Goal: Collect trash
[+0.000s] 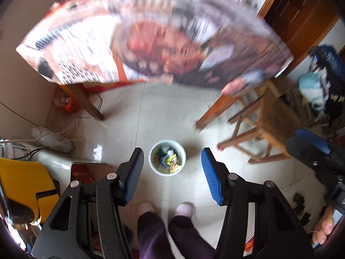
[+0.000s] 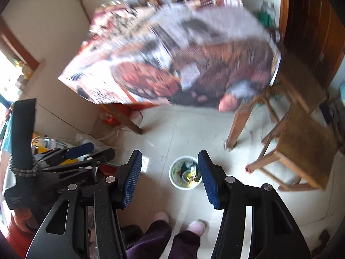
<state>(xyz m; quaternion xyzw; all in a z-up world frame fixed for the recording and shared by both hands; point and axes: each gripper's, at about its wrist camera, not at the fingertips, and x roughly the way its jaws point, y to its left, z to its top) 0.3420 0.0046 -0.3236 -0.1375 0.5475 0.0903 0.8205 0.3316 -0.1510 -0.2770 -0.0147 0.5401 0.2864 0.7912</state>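
A small white trash bin stands on the tiled floor, holding several colourful wrappers. It also shows in the right wrist view. My left gripper is open and empty, high above the bin, which shows between its blue fingers. My right gripper is open and empty, high above the floor, with the bin partly behind its right finger. The left gripper also shows from the side in the right wrist view.
A wooden table covered with printed paper stands beyond the bin, blurred. A wooden stool stands to the right. Cables and a power strip lie on the left. The person's feet are just below the bin.
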